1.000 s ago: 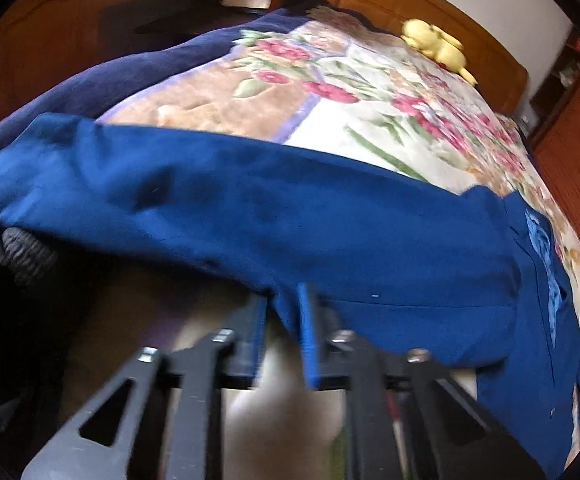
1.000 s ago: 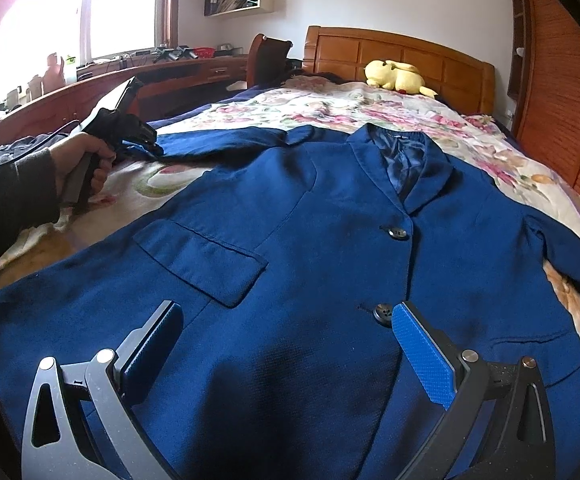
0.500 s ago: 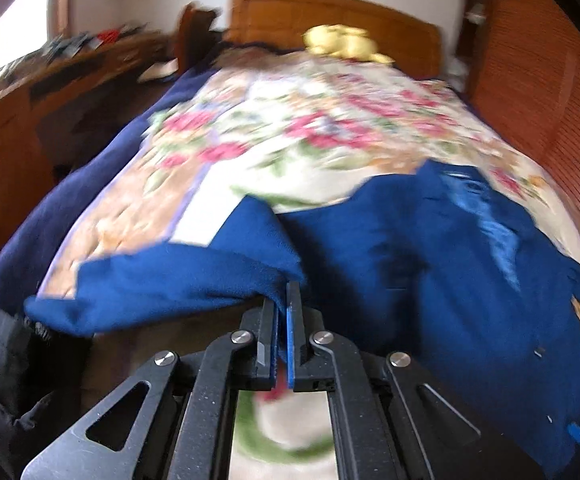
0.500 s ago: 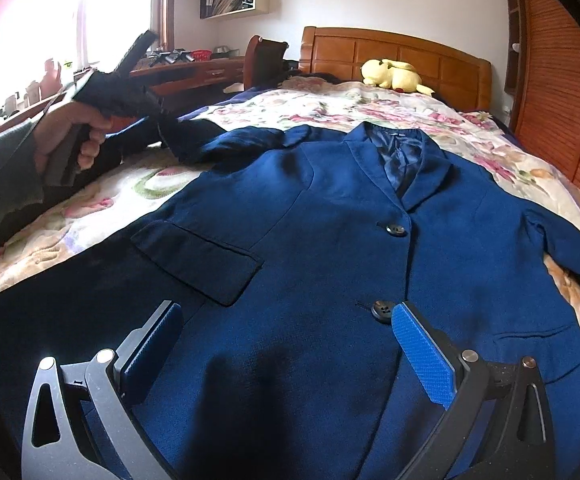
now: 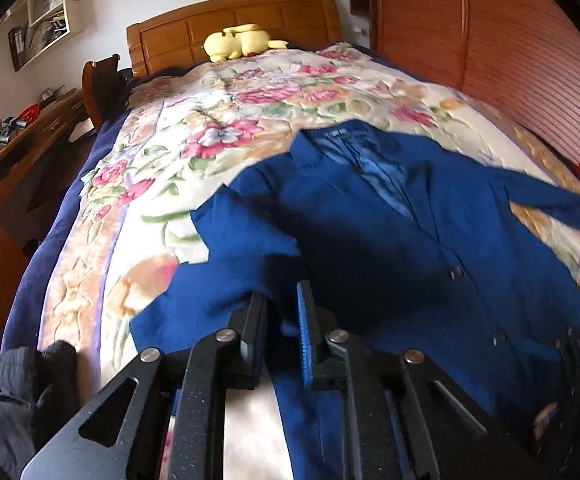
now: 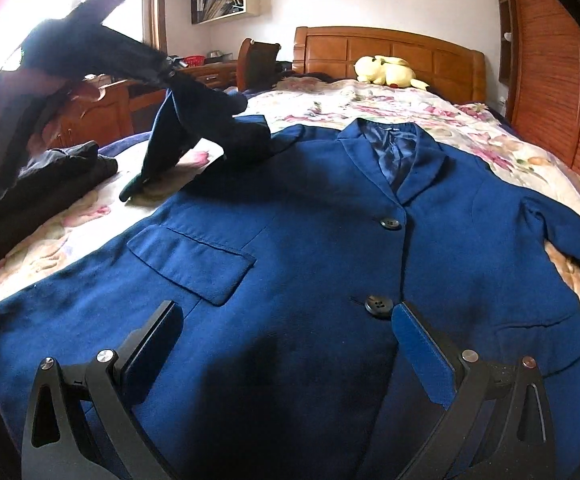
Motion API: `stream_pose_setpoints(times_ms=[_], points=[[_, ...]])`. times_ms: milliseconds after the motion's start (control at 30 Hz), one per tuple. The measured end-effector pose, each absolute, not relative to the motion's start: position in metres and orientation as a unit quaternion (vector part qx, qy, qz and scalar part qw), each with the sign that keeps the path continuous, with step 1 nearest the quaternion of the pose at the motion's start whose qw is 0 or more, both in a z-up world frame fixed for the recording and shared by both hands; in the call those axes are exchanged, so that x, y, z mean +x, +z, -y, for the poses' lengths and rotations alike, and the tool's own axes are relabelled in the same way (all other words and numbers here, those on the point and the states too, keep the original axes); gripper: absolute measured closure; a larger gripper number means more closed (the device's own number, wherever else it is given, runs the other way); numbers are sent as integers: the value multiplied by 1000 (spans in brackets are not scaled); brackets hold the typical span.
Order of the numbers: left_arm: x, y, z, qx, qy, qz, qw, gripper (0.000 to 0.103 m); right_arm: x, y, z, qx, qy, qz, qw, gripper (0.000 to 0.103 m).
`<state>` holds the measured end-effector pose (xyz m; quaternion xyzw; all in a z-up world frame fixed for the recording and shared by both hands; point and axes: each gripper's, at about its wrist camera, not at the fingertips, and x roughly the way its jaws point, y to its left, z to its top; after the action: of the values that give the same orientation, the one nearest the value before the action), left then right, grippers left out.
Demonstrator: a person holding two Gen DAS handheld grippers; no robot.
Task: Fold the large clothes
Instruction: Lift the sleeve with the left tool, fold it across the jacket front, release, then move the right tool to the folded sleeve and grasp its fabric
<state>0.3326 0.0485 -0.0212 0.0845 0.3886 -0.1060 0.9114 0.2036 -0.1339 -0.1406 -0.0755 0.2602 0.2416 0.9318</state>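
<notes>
We see a blue jacket [image 6: 310,248] lying front-up on the flowered bedspread [image 5: 225,128], collar toward the wooden headboard [image 6: 390,54], its two dark buttons done up the front. The left gripper [image 5: 281,308] holds the jacket's sleeve [image 6: 185,128] lifted off the bed — in the right wrist view the cloth hangs from it in a dark, slack fold above the jacket's shoulder. Its jaws have just been opening a little; the gap is narrow, with blue cloth between them, though we cannot tell if the pads press on it. The right gripper [image 6: 290,344] hovers over the jacket's lower front with its jaws spread wide and gripping nothing — one finger near the pocket flap [image 6: 193,264], the other beside the lower button [image 6: 378,306]. A yellow plush toy [image 6: 388,72] lies by the headboard.
</notes>
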Motion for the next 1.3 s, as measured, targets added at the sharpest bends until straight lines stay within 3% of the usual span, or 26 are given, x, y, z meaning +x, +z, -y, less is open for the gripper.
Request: stream_pose_setpoints(times_ms=[533, 900, 1167, 1300], points=[[251, -104, -113, 74, -46, -447, 890, 82, 205, -142, 131, -84, 241, -267, 929, 0], [235, -119, -145, 47, -41, -448, 892, 81, 218, -110, 127, -71, 276, -285, 915, 0], [213, -107, -165, 16, -52, -419, 907, 80, 253, -70, 63, -136, 326, -256, 900, 0], [196, -96, -178, 5, -45, -399, 916, 80, 278, -71, 18, -143, 369, -269, 878, 8]])
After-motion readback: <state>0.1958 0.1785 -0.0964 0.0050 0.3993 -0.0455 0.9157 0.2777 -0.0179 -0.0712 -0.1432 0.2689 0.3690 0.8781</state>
